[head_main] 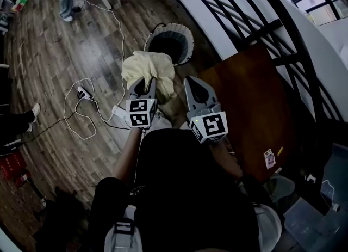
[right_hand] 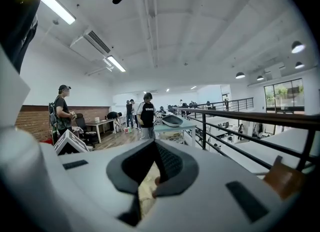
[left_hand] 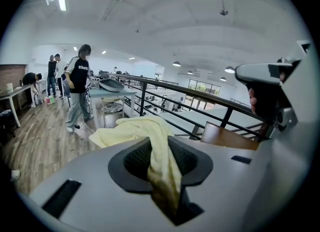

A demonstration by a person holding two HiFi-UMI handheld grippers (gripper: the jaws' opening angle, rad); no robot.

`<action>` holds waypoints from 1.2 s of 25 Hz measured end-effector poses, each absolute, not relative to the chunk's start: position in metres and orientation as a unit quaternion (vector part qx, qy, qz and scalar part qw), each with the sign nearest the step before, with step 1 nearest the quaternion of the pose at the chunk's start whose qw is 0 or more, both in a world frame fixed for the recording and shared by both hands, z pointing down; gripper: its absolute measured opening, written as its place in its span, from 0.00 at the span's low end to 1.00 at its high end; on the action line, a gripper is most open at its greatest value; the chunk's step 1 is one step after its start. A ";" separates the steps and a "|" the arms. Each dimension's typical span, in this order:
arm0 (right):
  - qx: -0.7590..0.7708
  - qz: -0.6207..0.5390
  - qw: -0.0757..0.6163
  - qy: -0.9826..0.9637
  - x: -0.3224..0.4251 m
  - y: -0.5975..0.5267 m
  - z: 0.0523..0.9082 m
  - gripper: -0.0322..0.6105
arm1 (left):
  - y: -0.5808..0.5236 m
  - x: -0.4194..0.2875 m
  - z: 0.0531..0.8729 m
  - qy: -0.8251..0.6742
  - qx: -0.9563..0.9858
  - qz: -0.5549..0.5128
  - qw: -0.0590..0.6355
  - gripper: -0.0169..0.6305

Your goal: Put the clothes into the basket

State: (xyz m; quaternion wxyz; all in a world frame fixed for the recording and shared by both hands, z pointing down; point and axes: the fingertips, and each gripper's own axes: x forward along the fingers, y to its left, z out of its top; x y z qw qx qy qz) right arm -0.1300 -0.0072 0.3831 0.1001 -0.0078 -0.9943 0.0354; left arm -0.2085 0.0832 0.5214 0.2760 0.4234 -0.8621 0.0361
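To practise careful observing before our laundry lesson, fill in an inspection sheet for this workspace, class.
Surface: wood-plank floor.
Job's things: pale yellow cloth held up near the ribbed basket, not yet inside.
Clutter: small card on the brown table.
Grippers: left hand-held gripper shut on the cloth; right hand-held gripper jaws nearly together, cloth in the gap, seemingly gripping.
Cables: white cable looped on the floor by a power strip.
Surroundings: black railing; person standing beyond.

Near rim of basket (head_main: 185, 37) masked by yellow cloth (head_main: 149, 67). Left gripper (head_main: 145, 85) tips buried in cloth. Pale material inside right gripper (right_hand: 154, 151) gap: unidentifiable. Label (head_main: 269, 158) print too small to read.
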 end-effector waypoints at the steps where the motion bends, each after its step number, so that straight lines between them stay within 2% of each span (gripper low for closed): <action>1: -0.013 0.036 0.100 -0.994 -0.137 -0.002 0.384 0.06 | 0.088 -0.213 0.521 -0.864 0.420 0.037 0.275 0.18; 13: -0.088 0.037 0.115 -0.989 -0.190 0.036 0.397 0.06 | 0.122 -0.240 0.535 -0.884 0.367 0.019 0.289 0.18; 23: -0.111 0.063 0.117 -0.985 -0.247 -0.013 0.403 0.06 | 0.085 -0.283 0.543 -0.891 0.339 0.009 0.301 0.18; 30: -0.104 0.082 0.133 -0.982 -0.259 -0.059 0.424 0.06 | 0.038 -0.297 0.553 -0.888 0.346 0.022 0.303 0.18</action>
